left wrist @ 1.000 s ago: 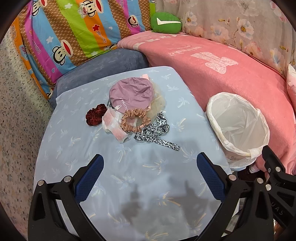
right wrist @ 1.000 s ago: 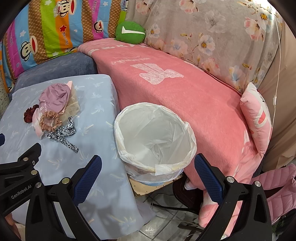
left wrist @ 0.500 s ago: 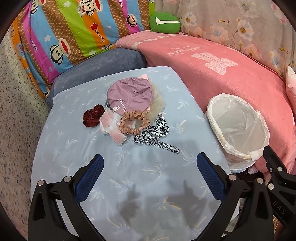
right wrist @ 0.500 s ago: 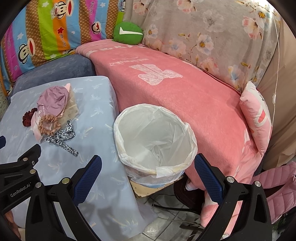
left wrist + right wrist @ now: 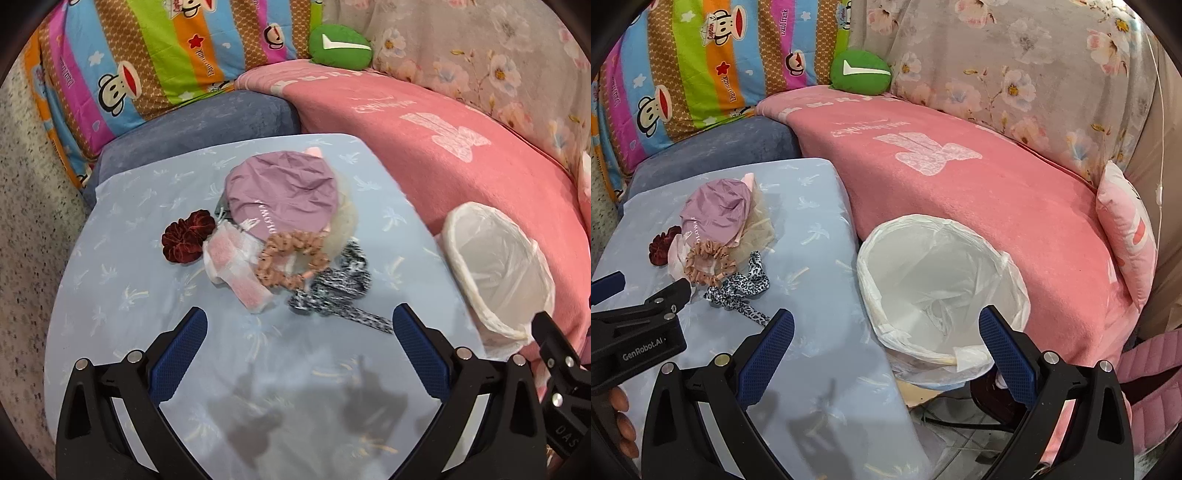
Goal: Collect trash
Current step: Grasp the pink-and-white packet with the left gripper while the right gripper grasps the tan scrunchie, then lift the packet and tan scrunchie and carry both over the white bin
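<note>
A heap lies on the pale blue tablecloth: a mauve shower cap, a dark red scrunchie, a pink-and-white wrapper, a tan scrunchie and a leopard-print hair tie. My left gripper hovers open just in front of the heap, holding nothing. The white-lined trash bin stands on the floor right of the table. My right gripper hangs open and empty above the bin's near rim. The heap shows at the left of the right wrist view, mauve shower cap on top.
A pink blanket covers the sofa behind the bin. A striped monkey-print quilt, a green cushion and a blue-grey cushion sit at the back. A pink pillow lies at right. A hand holds the left gripper.
My left gripper has moved forward toward the heap, which now sits closer to its fingers. The right gripper has shifted slightly nearer the bin. Both stay open.
</note>
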A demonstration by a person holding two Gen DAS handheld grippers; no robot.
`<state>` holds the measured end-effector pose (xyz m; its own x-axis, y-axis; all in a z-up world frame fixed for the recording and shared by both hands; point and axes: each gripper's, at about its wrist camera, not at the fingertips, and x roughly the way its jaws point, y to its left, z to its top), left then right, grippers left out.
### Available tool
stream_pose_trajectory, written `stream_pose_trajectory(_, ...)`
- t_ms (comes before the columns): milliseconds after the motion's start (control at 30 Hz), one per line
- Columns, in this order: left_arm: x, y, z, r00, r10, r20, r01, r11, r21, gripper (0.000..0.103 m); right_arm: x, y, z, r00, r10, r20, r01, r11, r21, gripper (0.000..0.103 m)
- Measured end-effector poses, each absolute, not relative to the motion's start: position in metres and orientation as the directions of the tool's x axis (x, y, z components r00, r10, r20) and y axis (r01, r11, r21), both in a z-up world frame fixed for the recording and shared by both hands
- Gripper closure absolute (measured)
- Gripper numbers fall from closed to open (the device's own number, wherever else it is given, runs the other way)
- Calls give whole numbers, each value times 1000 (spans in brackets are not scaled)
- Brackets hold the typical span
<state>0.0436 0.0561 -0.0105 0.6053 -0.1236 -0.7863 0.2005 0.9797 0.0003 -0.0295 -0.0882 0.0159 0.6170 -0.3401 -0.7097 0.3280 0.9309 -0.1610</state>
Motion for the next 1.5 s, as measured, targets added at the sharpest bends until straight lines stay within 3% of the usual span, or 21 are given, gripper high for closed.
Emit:
stream_pose_trajectory(400, 95, 127, -49, 559, -61, -827, 38, 998, -48, 7, 16, -48, -25, 634, -230, -739, 244, 965, -91, 6)
stream_pose_trajectory(600, 109, 143, -58, 556, -128, -821, 45, 991, -125, 7, 38, -34, -43, 624, -182, -760, 219, 974, -54, 6)
stream_pose_trajectory(700, 116, 144, -61, 546, -170, -821, 65, 985, -161, 11, 47, -31, -49, 616, -164, -770, 220, 975, -32, 6)
stream_pose_trajectory(867, 130, 145, -70, 506, -221, -834, 69, 974, -216, 28, 62, -25, -51, 617, -141, -774, 216, 976, -5, 7)
stream_pose_trajectory(1067, 136, 139, -68, 491, -288, -822, 100, 956, -275, 38, 85, -15, -55, 615, -96, -783, 184, 983, 24, 19)
stream_pose_trajectory(1133, 137, 137, -69, 481, -292, -827, 113, 956, -272, 52, 93, -8, -58, 610, -73, -789, 162, 986, 34, 27)
stream_pose_trajectory(1267, 144, 139, -73, 456, -310, -834, 119, 950, -288, 71, 108, 4, -69, 595, -35, -803, 120, 992, 45, 35)
stream_pose_trajectory(1400, 142, 144, -71, 457, -325, -828, 132, 945, -298, 87, 122, 15, -81, 572, -11, -820, 92, 995, 50, 54)
stream_pose_trajectory(1500, 142, 146, -67, 464, -328, -823, 142, 945, -296, 89, 129, 19, -87, 560, 10, -828, 77, 995, 64, 70)
